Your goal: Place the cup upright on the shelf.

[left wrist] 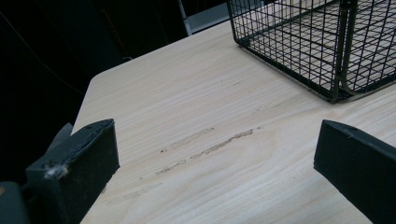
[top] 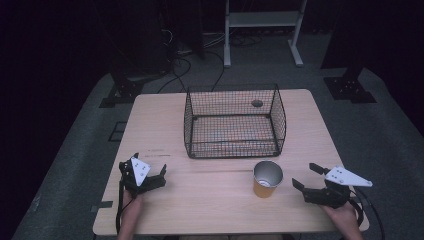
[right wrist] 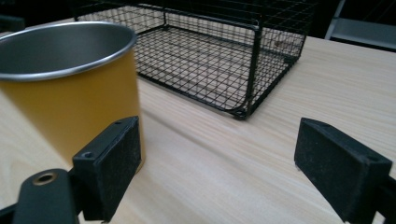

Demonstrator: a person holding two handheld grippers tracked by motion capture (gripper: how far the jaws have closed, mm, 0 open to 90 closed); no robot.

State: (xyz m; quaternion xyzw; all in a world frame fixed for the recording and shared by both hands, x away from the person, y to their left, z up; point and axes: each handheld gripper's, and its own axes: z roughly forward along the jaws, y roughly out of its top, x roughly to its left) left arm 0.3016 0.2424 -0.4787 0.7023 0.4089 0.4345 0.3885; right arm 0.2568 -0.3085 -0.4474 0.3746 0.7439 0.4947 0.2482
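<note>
Left gripper (top: 150, 175): held low over the near left part of the wooden table (top: 210, 205); jaws spread wide, nothing between them. In the left gripper view, bare tabletop (left wrist: 196, 140) with faint scuff marks is seen in the gap, and a corner of the wire basket (left wrist: 317, 42) at upper right.

Wire basket (top: 234, 120): black mesh, set at the table's middle toward the far side, open top, nothing seen inside.

Cup (top: 267, 179): yellow-sided, metal-lined, upright, just in front of the basket's near right corner.

Right gripper (top: 306, 177): held at the near right edge, just right of the cup; jaws spread, empty. In the right gripper view, the cup (right wrist: 70, 84) is seen just behind one jaw, outside the gap; contact cannot be told.
</note>
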